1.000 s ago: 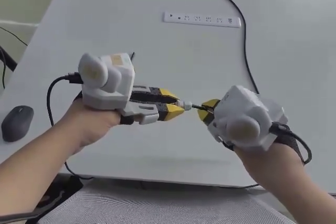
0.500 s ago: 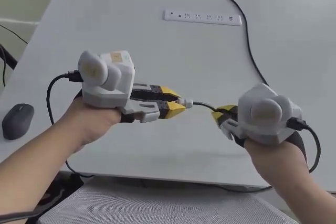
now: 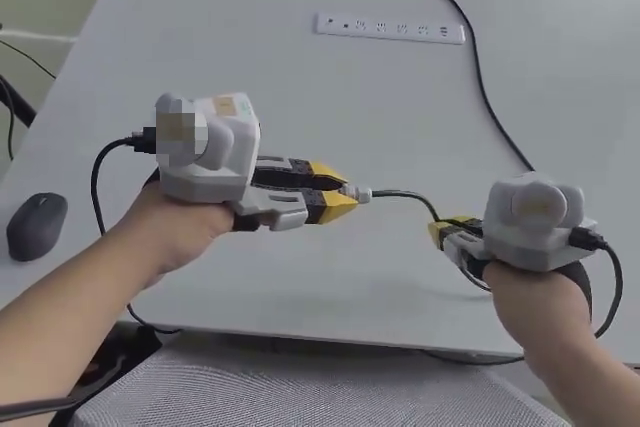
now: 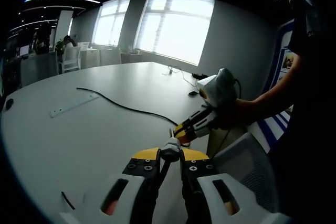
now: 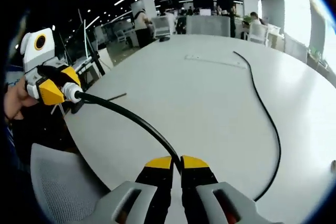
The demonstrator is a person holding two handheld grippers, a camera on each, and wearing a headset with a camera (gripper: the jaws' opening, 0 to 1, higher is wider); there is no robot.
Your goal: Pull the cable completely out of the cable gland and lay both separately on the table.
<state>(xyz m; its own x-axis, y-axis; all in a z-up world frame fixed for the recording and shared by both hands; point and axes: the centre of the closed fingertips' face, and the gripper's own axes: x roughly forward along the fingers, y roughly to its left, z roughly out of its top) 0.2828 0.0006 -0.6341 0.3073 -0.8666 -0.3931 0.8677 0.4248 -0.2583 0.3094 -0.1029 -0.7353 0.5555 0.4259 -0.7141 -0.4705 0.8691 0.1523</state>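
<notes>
My left gripper (image 3: 345, 197) (image 4: 169, 154) is shut on a small white cable gland (image 3: 356, 192) (image 4: 170, 147), held above the near part of the white table (image 3: 300, 97). A black cable (image 3: 405, 197) (image 5: 126, 116) runs out of the gland to my right gripper (image 3: 445, 234) (image 5: 176, 163), which is shut on the cable's other end. The cable bows between the two, about a hand's width long. In the right gripper view the gland (image 5: 71, 95) sits in the left gripper's yellow tips (image 5: 52, 92).
A white power strip (image 3: 390, 27) lies at the far side with a long black cord (image 3: 490, 97) curving toward the right edge. A grey mouse (image 3: 35, 225) sits at the left. A mesh chair seat (image 3: 300, 387) is below the table's front edge.
My right gripper has drawn away to the right and down, and more black cable has come out of the gland. The left gripper has stayed nearly still.
</notes>
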